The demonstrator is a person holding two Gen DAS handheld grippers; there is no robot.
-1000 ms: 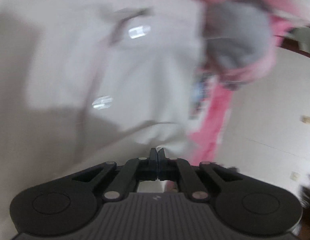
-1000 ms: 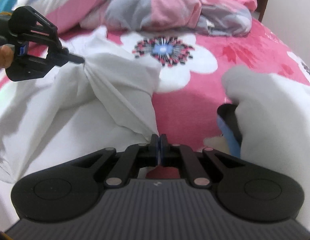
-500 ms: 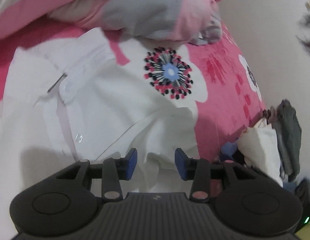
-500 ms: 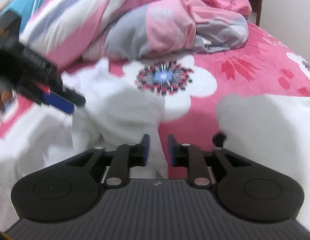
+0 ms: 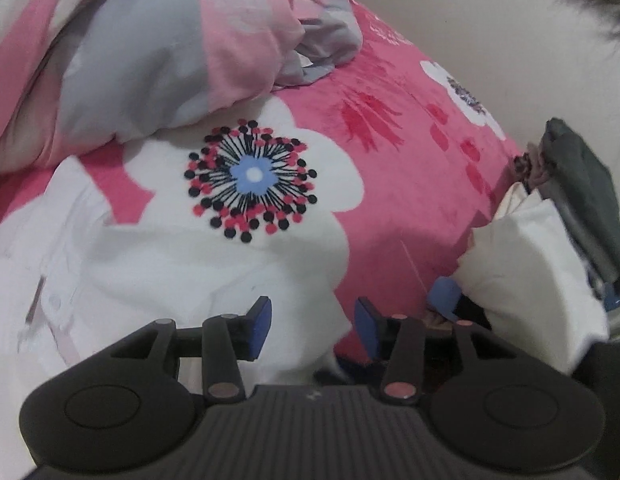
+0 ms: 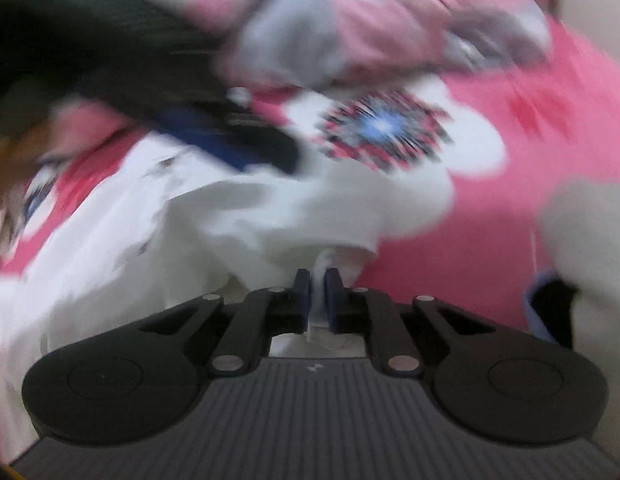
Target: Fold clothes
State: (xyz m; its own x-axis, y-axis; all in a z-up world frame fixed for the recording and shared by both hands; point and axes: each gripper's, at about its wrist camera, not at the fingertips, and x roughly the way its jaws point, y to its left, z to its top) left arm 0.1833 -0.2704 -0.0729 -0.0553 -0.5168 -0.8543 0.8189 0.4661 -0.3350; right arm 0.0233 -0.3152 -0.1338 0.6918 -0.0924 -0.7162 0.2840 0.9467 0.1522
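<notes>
Inspector: Shirt (image 5: 158, 276) lies on the bedspread (image 5: 394, 200); your left gripper (image 5: 313, 326) hangs above it, jaws opening, nothing between them. Why?

Operator: Right gripper (image 6: 318, 294) closes on a fold, likely to carry it over.

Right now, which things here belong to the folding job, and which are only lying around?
Part of the job:
- white shirt
- right gripper, closing on a fold of it
- left gripper, opening, nothing between its pads

Only lying around:
- crumpled quilt
- flowered bedsheet
- dark clothes
</notes>
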